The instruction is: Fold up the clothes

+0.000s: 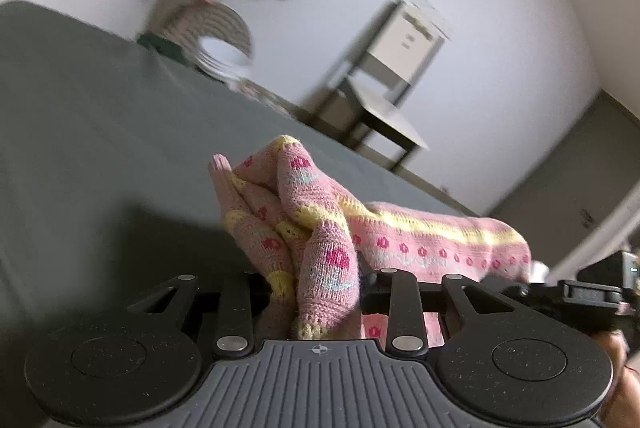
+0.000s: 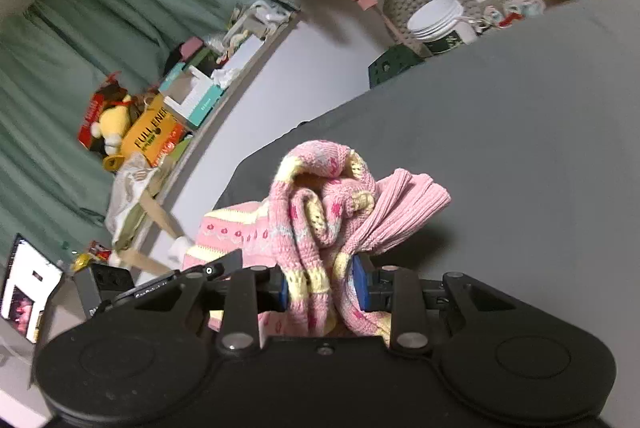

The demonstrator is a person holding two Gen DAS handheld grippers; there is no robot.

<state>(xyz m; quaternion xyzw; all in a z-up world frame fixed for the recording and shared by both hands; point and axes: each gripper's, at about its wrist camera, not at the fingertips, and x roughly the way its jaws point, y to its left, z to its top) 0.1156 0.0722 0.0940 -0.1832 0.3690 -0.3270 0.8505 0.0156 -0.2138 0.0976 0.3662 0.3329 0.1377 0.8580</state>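
Both tools (image 1: 316, 288) (image 2: 320, 288) clamp bunched pink knit (image 1: 328, 256) between fingers.

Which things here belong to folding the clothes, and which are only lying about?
For the job:
- pink knit
- left hand-held gripper, shut on it
- right hand-held gripper, shut on it
- grey table

Lying about:
- plates
- chair
- yellow toy
- boxes
- laptop

Sweater (image 1: 320, 252): pink knitted wool, coarse, ribbed cuff. Tabletop (image 2: 520, 148): matt grey cloth. Left claw (image 1: 320, 292): matt black plastic, metal rivets.
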